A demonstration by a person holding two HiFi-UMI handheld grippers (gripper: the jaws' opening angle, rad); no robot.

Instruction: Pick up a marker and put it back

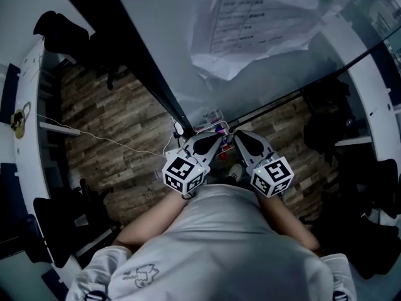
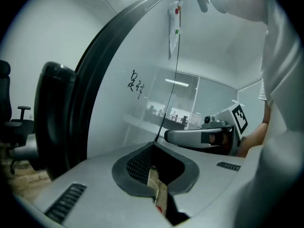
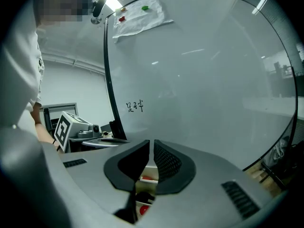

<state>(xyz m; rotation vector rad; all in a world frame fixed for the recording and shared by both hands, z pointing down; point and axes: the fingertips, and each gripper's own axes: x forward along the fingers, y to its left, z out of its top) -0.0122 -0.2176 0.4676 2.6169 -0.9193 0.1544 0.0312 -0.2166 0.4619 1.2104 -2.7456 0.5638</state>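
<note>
Head view: the left gripper [image 1: 215, 140] and the right gripper [image 1: 239, 137] are held side by side. Both are pointed at the bottom edge of a big glossy whiteboard [image 1: 188, 49]. A small white marker tray [image 1: 211, 118] is fixed along that edge. A few markers with pink and purple bits [image 1: 220, 129] are parked in it, right between the two gripper tips. Crumpled white paper sheets [image 1: 257, 24] are stuck higher up on the board, and a wood-plank floor [image 1: 113, 118] is seen underneath.

Left gripper view: the black jaws are pressed together at the tips and nothing is caught between them. Scribbled black handwriting [image 2: 135, 83] is seen on the board.

Right gripper view: the jaws are drawn almost together, with just a thin slit between them, and nothing is pinched. Red marker caps [image 3: 148, 178] are seen below the jaws, lying in the tray, so no marker is picked up here.
</note>
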